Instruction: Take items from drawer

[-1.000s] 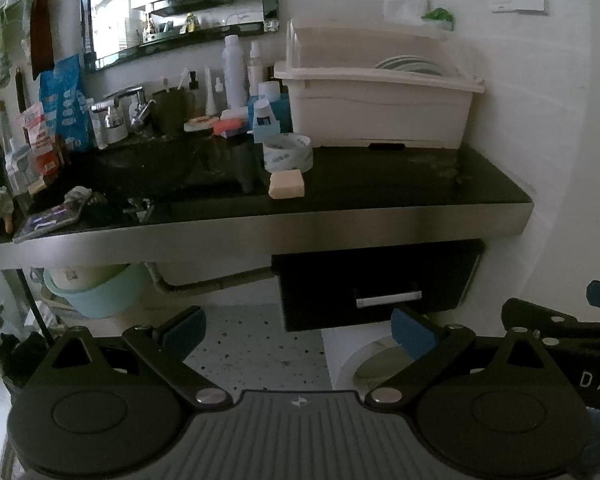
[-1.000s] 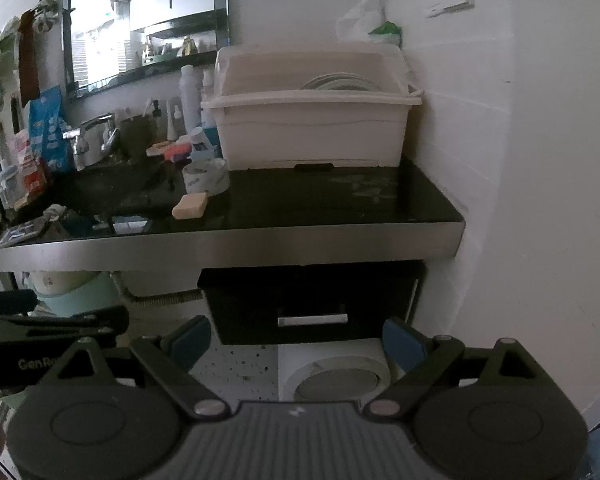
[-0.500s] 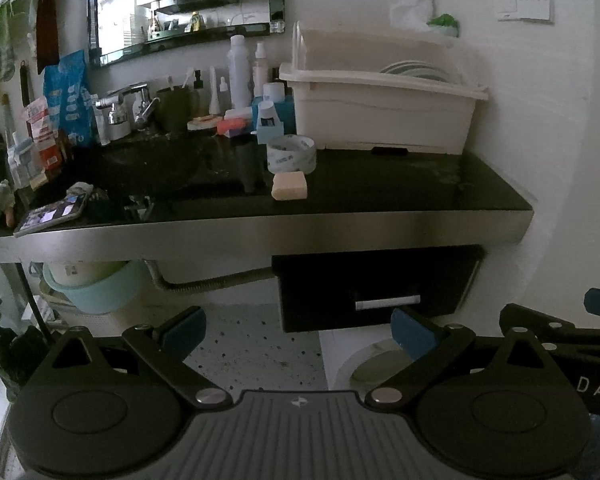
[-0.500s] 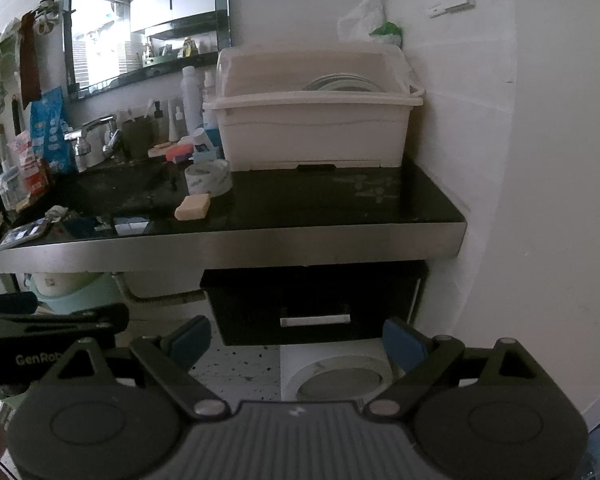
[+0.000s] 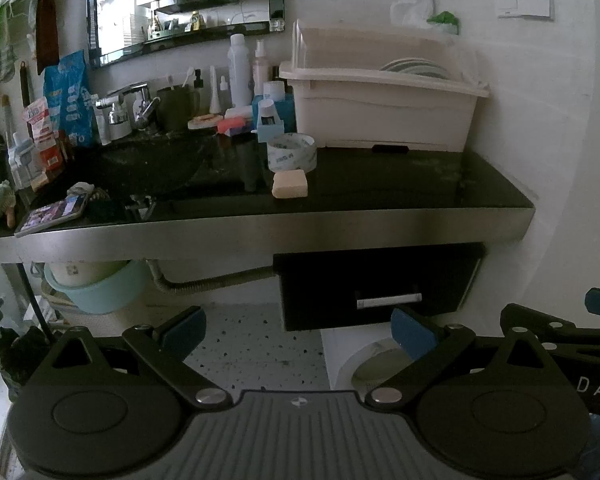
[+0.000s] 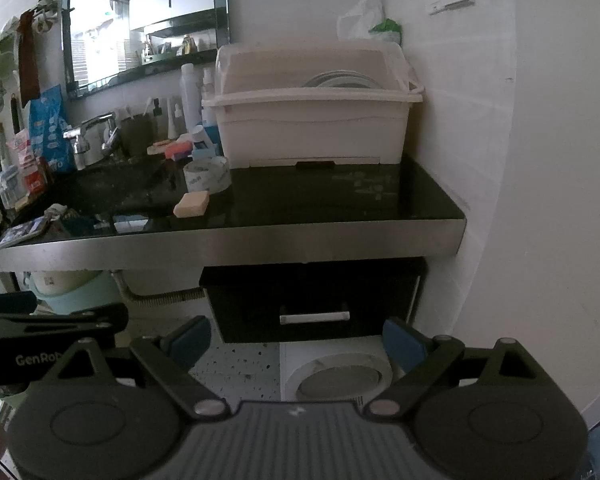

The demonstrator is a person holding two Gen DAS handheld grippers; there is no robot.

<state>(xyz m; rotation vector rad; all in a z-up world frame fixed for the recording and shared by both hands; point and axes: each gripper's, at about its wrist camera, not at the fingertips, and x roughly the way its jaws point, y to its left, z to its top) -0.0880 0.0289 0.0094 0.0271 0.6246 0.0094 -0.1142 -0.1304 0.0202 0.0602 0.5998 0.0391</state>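
Clearly the approach step is in hand: the black drawer with a white bar handle (image 6: pixel 315 317) hangs shut beneath the steel-edged black counter (image 6: pixel 260 240), at twelve o'clock from the right gripper (image 6: pixel 296 342). Both that and the left gripper (image 5: pixel 298 326) hold nothing, fingers spread wide. Next, I judge, one must reach and pinch the handle. A white round bin (image 6: pixel 336 376) stands below at six o'clock, possibly crowding the pull.

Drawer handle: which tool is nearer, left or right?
Right, by a small margin. The drawer handle sits centered ahead of the right tool, between its fingers. From the left tool it lies off to the right, looking smaller.
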